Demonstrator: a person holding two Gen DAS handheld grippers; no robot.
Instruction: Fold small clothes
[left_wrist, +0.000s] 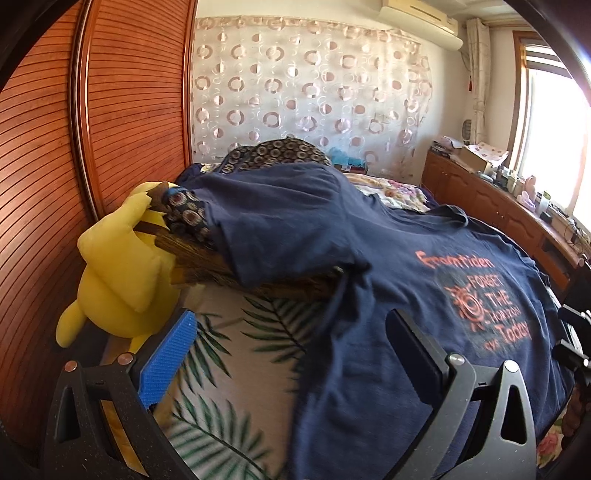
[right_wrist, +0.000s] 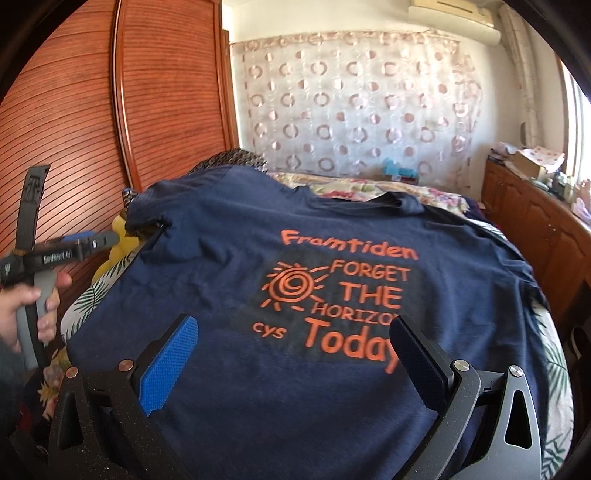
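T-shirt (right_wrist: 295, 258) on bed (left_wrist: 229, 332); plush toy (left_wrist: 114, 273) left; wardrobe (left_wrist: 44, 184) behind.

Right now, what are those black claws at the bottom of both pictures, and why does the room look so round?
Those claws are grabbing tools, one in each of a person's hands. Each tool has a tiny camera that looks out between its two fingers, and its lens bends the room round. One picture comes from the left gripper, the other from the right gripper. In the right one you can see the person's hand holding the left tool. A dark blue T-shirt with orange words lies spread on the bed, with a yellow plush toy beside it. Both grippers are open and hold nothing yet.
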